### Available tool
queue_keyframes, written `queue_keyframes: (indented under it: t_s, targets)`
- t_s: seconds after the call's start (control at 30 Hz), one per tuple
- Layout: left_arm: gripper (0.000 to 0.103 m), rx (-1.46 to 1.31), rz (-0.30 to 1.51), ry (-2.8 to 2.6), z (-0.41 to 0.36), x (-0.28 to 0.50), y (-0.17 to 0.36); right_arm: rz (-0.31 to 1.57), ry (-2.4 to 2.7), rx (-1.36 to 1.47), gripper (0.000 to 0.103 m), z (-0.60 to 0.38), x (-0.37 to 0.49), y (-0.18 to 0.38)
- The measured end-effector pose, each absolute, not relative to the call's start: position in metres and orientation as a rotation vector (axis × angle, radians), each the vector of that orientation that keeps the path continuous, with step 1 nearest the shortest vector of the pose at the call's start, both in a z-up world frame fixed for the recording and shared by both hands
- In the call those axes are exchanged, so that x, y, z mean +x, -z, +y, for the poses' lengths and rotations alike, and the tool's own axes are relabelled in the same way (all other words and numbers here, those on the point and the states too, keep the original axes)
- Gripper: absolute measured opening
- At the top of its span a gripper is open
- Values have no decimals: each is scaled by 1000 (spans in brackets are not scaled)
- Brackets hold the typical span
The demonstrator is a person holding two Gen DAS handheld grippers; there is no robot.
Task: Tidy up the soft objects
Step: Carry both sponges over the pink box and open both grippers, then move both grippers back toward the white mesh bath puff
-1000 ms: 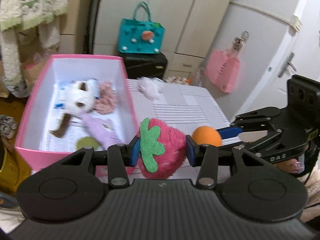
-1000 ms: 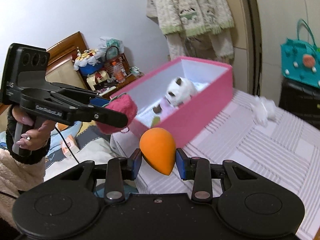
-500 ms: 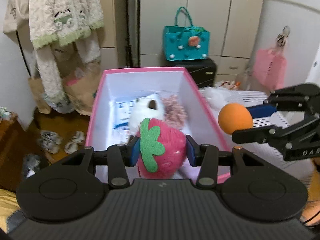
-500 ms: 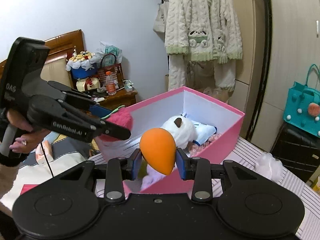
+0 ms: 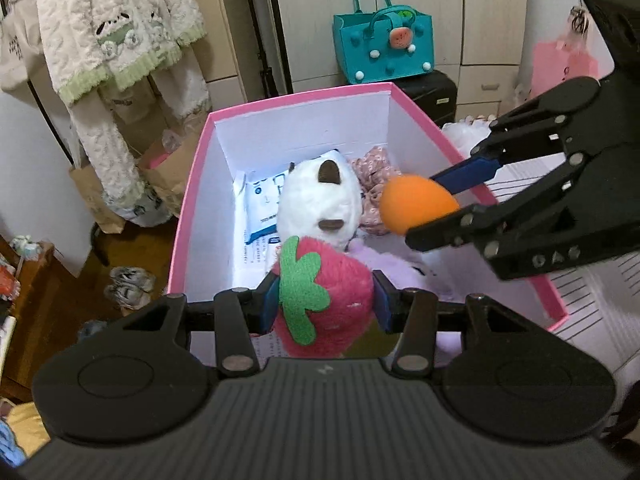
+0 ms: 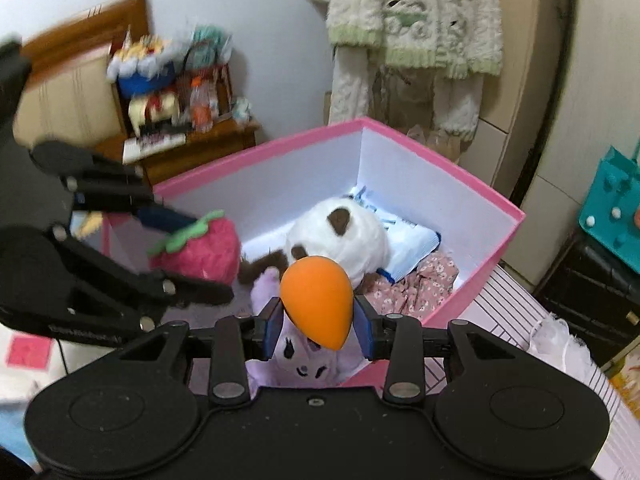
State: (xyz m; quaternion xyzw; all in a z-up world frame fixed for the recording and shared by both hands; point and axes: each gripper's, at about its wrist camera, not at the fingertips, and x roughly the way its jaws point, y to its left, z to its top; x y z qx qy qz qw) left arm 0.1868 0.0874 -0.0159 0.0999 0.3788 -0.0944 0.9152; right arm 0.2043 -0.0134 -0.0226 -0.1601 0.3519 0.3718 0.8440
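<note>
A bedroom: pale wardrobe doors [image 5: 400,20] fill the upper middle of the left wrist view, with a fluffy cream garment [image 5: 120,40] trimmed in green hanging at upper left and a teal felt bag [image 5: 384,50] on a black case near the top centre. In the right wrist view a cluttered wooden nightstand [image 6: 192,148] sits at middle left, blurred. At the right edge of both views lies a white surface with grey stripes [image 6: 500,312]; the pink box [image 5: 192,200] rests on it.

The box is pink outside, white inside, open-topped, and takes up the centre of both frames. Inside it lie a white plush with brown ears [image 5: 320,200], a pink floral fabric piece [image 5: 372,184], a blue-and-white packet [image 5: 260,204] and a lilac plush [image 6: 304,364] with a stitched face.

The left gripper [image 5: 324,300], bottom centre of its own view, has its blue pads pressed into a fuzzy pink strawberry plush [image 5: 320,300] with a green felt leaf; the plush hangs above the box's near end. The right gripper [image 6: 316,320] pinches an orange egg-shaped sponge [image 6: 316,300] (smooth, pointed end toward the camera) over the box interior, above the lilac plush.

In the left view the right gripper reaches in from the right edge across the box's right rim, hiding part of that wall. A white fluffy item [image 6: 560,340] lies on the striped surface outside the box, at lower right of the right view.
</note>
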Motion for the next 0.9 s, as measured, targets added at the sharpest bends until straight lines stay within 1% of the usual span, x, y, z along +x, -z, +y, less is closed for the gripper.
queue_keyframes:
  t_s: [0.1, 0.17, 0.2, 0.27, 0.3, 0.53, 0.77, 0.9]
  targets:
    - [50, 191, 790, 184, 89, 187, 16, 709, -751, -389, 45, -3, 202, 24]
    - [55, 195, 792, 170, 88, 188, 17, 702, -737, -383, 56, -3, 203, 23]
    - [56, 201, 790, 163, 88, 186, 15, 705, -736, -368, 57, -5, 204, 22]
    - [62, 203, 782, 158, 87, 182, 11, 707, -750, -319, 57, -13, 204, 17]
    - [63, 198, 778, 160, 88, 179, 8, 706, -757, -291, 58, -19, 202, 14]
    - [63, 150, 772, 179, 91, 159, -17, 716, -804, -134, 59, -65, 173, -12]
    - [63, 131, 783, 250, 76, 135, -41, 722, -808, -70, 59, -104, 137, -28]
    - [63, 172, 775, 307, 56, 118, -53, 708, -790, -70, 59, -125, 116, -34]
